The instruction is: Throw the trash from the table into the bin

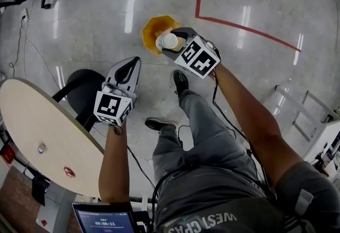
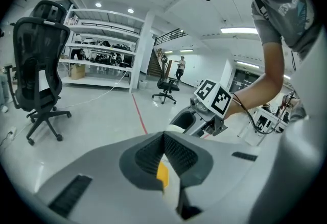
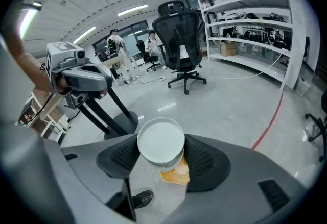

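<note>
While the worktop at the near left carries two small bits, one cup is almost binned.
An orange bin stands on the far floor; the right hand-held gripper clenches a white cup right above it, not yet dropped. The left hand-held gripper is closed, empty. A pale scrap and a red scrap likely remain.

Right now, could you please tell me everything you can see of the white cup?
The white cup is round, plain and looks like plastic. It is clamped by its sides in the right hand-held gripper, with one flat round end facing that gripper's camera. It is held in the air above the orange bin.
</note>
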Motion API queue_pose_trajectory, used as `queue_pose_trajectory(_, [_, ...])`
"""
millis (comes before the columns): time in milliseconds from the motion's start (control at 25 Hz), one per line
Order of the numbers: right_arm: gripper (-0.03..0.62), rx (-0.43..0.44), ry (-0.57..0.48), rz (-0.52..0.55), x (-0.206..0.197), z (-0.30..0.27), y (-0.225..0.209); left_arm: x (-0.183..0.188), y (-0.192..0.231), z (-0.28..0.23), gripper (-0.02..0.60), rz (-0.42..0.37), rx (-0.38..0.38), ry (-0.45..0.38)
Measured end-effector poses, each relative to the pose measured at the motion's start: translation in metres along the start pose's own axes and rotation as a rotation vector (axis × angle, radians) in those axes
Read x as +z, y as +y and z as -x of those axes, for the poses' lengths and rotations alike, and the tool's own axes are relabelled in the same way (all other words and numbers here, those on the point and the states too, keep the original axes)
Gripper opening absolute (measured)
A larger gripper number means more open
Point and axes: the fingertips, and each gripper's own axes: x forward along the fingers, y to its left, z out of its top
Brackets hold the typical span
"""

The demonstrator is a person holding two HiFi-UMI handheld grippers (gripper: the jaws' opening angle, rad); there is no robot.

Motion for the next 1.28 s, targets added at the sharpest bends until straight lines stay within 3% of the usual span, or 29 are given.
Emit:
queue_pose_trajectory(280, [0.270,0.014,0.040,-0.030,-0.027,-0.043,-0.011,-0.033,0.008,-0.014,0.043,0.032,-0.001,0.023])
queue_pose_trajectory(640, [0.270,-0.001,0.014,-0.046,-0.017,-0.033,-0.008,-0.016,0.005,0.000,0.043,0.022,0.009,0.006])
queue_pose_trajectory(920, [0.270,-0.034,-0.014,-0.025,0.022,0.022,0.009,0.046,-0.006,0.036,0.043,-0.002,0.015,-0.058])
queue_pose_trajectory(1280, [0.268,-0.023,-0.153,-0.009,0.117,0.107,0.074,0.128,-0.024,0.137,0.043,-0.067,0.109,-0.169])
